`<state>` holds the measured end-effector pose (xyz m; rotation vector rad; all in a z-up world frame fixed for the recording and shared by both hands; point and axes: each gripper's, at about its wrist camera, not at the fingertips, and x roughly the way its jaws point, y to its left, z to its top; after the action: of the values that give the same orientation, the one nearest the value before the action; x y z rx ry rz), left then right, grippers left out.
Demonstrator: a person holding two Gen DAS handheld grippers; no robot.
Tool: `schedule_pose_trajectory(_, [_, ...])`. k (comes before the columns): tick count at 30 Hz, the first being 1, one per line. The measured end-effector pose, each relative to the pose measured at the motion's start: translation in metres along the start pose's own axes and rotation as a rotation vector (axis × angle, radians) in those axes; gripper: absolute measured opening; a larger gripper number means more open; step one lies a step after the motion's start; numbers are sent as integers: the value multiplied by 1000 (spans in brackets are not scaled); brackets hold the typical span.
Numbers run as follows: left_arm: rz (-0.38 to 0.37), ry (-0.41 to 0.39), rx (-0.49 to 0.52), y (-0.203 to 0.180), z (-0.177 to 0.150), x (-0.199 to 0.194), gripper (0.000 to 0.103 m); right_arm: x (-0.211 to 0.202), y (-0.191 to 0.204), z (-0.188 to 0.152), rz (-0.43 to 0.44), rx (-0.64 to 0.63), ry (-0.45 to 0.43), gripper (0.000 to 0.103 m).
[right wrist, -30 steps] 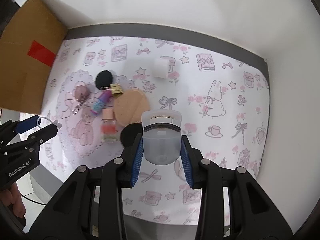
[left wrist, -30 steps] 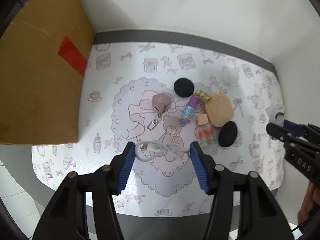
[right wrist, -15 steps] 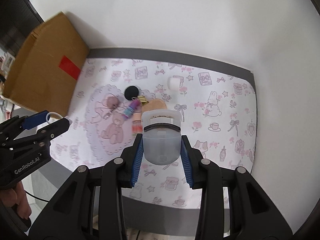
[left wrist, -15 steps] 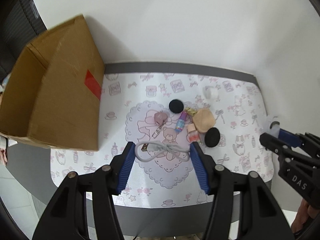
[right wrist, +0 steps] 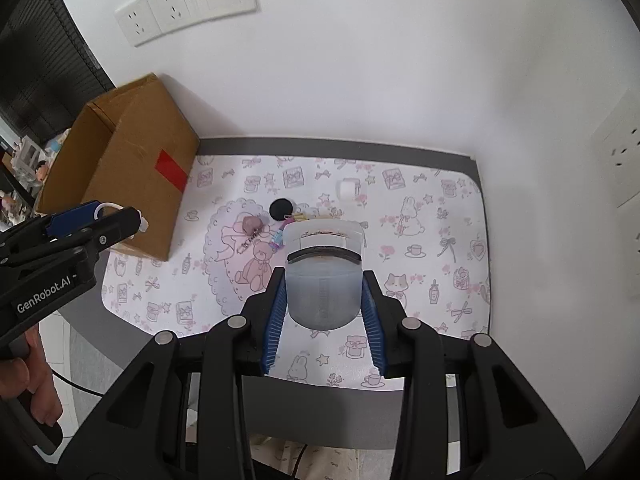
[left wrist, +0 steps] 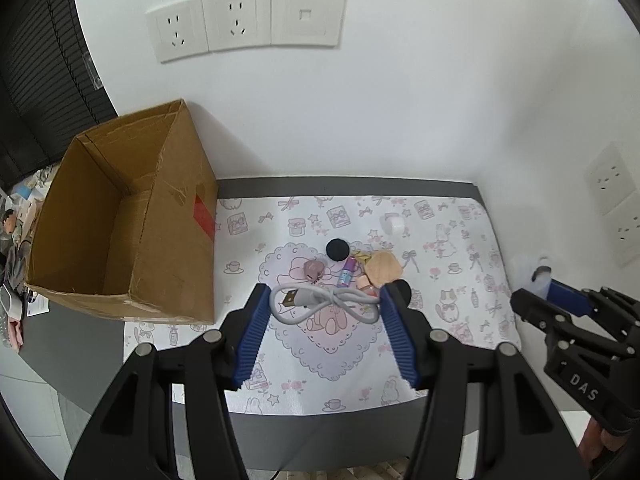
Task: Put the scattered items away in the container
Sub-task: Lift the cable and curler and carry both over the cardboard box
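"GenRobot.AI" on left tongs [right wrist: 116, 220]

One box [left wrist: 168, 240], two black puffs [left wrist: 337, 249], one cable [left wrist: 324, 306].

Matt brown cardboard box [left wrist: 120, 236], glossy white rubbery cable [left wrist: 324, 306], translucent frosted plastic eyelash curler [right wrist: 324, 272]

Cardboard box [left wrist: 132, 236] left on mat [left wrist: 448, 236], small items cluster [left wrist: 352, 268] right of it, wall sockets [left wrist: 244, 20] behind
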<state>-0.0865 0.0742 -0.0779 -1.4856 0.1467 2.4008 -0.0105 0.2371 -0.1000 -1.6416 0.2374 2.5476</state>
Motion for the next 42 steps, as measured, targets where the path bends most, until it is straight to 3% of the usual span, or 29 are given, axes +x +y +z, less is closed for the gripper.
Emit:
schedule_pose_trajectory(21, [-31, -44, -11, -3, 10, -30, 55, -42, 22, 5, -2, -21, -85, 37])
schedule_pose_trajectory(42, [13, -108, -38, 51, 43, -44, 55, -39, 80, 63, 55, -126, -132, 37])
